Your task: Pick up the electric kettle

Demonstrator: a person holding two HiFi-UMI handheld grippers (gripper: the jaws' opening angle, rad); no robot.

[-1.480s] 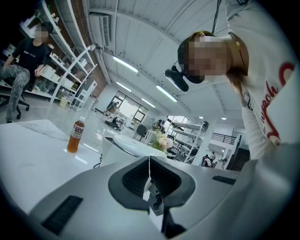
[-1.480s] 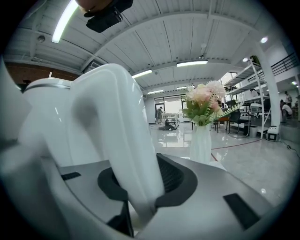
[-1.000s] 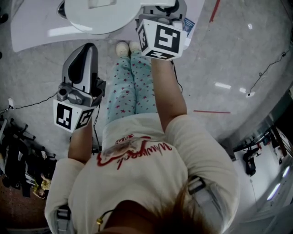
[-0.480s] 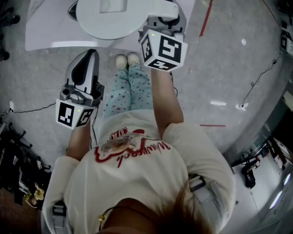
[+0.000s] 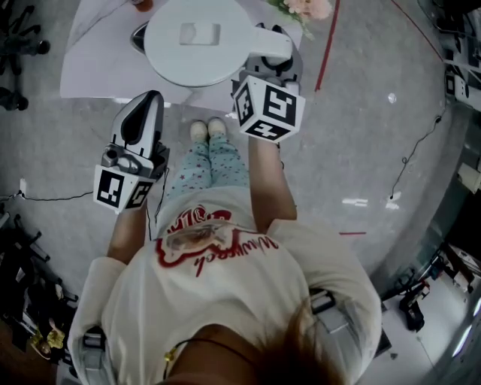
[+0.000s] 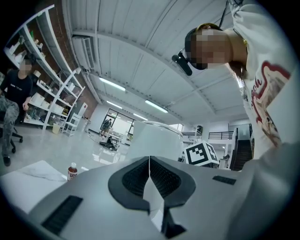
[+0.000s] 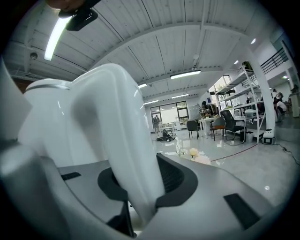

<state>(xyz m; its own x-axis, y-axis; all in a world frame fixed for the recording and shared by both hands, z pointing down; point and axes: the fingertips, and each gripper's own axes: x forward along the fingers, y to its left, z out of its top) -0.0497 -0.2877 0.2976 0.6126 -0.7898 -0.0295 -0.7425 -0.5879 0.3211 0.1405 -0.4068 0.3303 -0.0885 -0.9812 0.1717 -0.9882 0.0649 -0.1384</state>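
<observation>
The white electric kettle [image 5: 199, 41] hangs in the air above the white table [image 5: 94, 71], seen from above as a round lid. My right gripper [image 5: 272, 54] is shut on the kettle's handle [image 7: 117, 140], which fills the gap between the jaws in the right gripper view, with the kettle's body [image 7: 44, 122] to the left. My left gripper [image 5: 144, 105] is held to the left of the kettle, apart from it. Its jaws [image 6: 149, 164] are shut with nothing between them. From the left gripper view the kettle [image 6: 157, 140] rises just ahead.
A dark object [image 5: 139, 34] lies on the table under the kettle's left edge. A small bottle [image 6: 71, 171] stands on the table, and pink flowers [image 5: 304, 7] lie at its far right. A red line [image 5: 325, 53] crosses the grey floor. The person's feet [image 5: 207, 129] are by the table's edge.
Both grippers have risen. The kettle has come up with the right gripper, away from the table. The left gripper stays shut and empty beside it.
</observation>
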